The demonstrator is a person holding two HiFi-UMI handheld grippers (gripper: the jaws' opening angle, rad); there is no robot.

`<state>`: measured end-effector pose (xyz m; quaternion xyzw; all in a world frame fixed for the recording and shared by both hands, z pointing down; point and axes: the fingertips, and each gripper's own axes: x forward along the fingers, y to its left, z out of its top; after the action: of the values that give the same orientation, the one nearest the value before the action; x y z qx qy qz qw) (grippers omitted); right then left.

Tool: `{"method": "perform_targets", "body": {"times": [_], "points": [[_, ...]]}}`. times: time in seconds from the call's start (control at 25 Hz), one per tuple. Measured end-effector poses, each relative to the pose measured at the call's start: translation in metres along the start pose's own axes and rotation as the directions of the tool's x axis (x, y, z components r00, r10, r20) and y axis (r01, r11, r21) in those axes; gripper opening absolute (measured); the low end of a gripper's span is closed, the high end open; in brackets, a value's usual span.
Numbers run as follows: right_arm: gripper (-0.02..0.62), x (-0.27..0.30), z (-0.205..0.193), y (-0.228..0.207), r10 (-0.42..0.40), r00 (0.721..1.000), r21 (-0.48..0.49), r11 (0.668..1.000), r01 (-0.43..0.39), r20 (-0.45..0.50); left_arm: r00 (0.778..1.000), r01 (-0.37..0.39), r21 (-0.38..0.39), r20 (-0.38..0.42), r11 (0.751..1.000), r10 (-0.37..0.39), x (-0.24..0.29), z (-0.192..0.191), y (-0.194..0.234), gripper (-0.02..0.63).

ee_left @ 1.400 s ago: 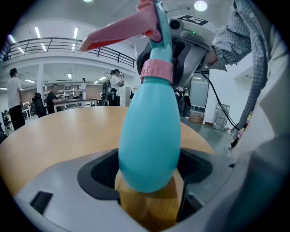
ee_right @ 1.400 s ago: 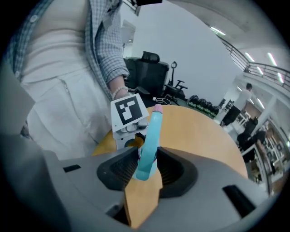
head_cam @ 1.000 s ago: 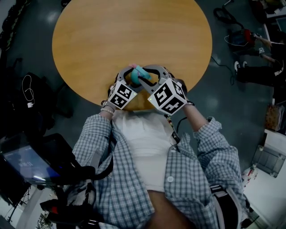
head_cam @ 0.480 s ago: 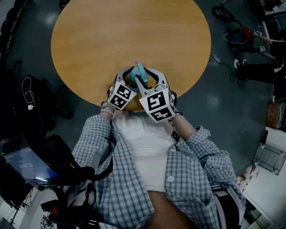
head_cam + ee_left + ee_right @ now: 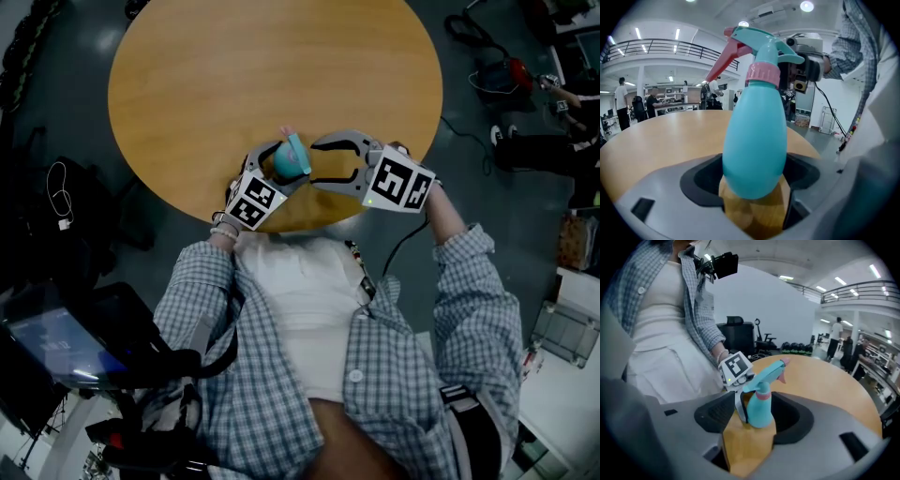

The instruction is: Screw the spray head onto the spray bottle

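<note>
While the left gripper (image 5: 284, 164) squeezes the bottle (image 5: 754, 140) upright at the table's (image 5: 234, 66) near edge, the right gripper (image 5: 325, 161) opens wide and empty over that same edge; close it squarely on the head (image 5: 759, 42), then twist gently.

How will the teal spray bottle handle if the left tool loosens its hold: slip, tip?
The spray bottle looks smooth and egg-shaped, so it is likely slippery and may squirm in the left tool. The spray head juts to one side, so it is probably top-heavy and apt to tip. The body is opaque: fill unseen, weight unclear.
</note>
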<state>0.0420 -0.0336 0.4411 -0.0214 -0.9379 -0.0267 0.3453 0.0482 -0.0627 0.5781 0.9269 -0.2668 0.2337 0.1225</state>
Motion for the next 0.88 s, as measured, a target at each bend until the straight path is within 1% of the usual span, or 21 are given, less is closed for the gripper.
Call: {"method": "perform_targets", "body": {"times": [0.04, 0.12, 0.16, 0.24, 0.32, 0.4, 0.44, 0.52, 0.6, 0.68, 0.8, 0.88], "points": [[0.235, 0.0, -0.006, -0.004, 0.023, 0.999, -0.033, 0.999, -0.025, -0.049, 1.0, 0.001, 0.001, 0.0, 1.0, -0.001, 0.0, 0.0, 0.0, 0.402], [0.235, 0.003, -0.017, -0.019, 0.016, 0.989, -0.121, 0.992, -0.033, -0.146, 1.0, 0.003, 0.001, -0.001, 1.0, -0.003, 0.0, -0.001, 0.0, 0.402], [0.233, 0.005, -0.019, -0.023, 0.015, 0.985, -0.153, 0.987, -0.042, -0.171, 1.0, 0.003, 0.0, -0.001, 1.0, -0.003, -0.001, -0.001, 0.0, 0.402], [0.202, 0.012, -0.013, -0.024, 0.054, 0.985, -0.16, 0.984, -0.08, -0.162, 1.0, 0.005, -0.002, -0.004, 1.0, -0.005, -0.001, -0.002, -0.001, 0.402], [0.175, 0.02, -0.005, -0.02, 0.111, 0.986, -0.13, 0.983, -0.128, -0.125, 1.0, 0.007, -0.001, -0.005, 1.0, -0.007, -0.001, -0.002, -0.001, 0.402], [0.166, 0.028, -0.003, -0.017, 0.156, 0.983, -0.095, 0.982, -0.165, -0.102, 1.0, 0.008, -0.001, -0.005, 1.0, -0.008, -0.001, -0.002, -0.001, 0.402], [0.166, 0.031, -0.002, -0.016, 0.171, 0.981, -0.078, 0.981, -0.178, -0.089, 1.0, 0.008, -0.001, -0.005, 1.0, -0.008, -0.001, -0.002, -0.001, 0.402], [0.129, 0.035, 0.0, -0.014, 0.18, 0.982, -0.063, 0.981, -0.184, -0.062, 1.0, 0.009, -0.004, -0.006, 1.0, -0.009, -0.001, -0.002, -0.002, 0.402], [0.124, 0.035, 0.0, -0.014, 0.162, 0.986, -0.056, 0.985, -0.164, -0.04, 1.0, 0.011, -0.005, -0.007, 1.0, -0.011, -0.001, -0.002, -0.002, 0.402], [0.123, 0.035, 0.001, -0.014, 0.116, 0.993, -0.024, 0.993, -0.116, -0.007, 1.0, 0.01, -0.003, -0.006, 1.0, -0.01, -0.001, -0.002, -0.002, 0.402], [0.123, 0.034, 0.002, -0.016, -0.005, 0.999, 0.044, 0.999, 0.003, 0.053, 1.0, 0.008, -0.001, -0.001, 1.0, -0.008, -0.002, -0.001, -0.002, 0.402], [0.123, 0.034, 0.002, -0.017, -0.12, 0.99, 0.111, 0.988, 0.111, 0.078, 1.0, 0.008, -0.004, 0.002, 1.0, -0.008, -0.002, -0.002, -0.003, 0.402]]}}
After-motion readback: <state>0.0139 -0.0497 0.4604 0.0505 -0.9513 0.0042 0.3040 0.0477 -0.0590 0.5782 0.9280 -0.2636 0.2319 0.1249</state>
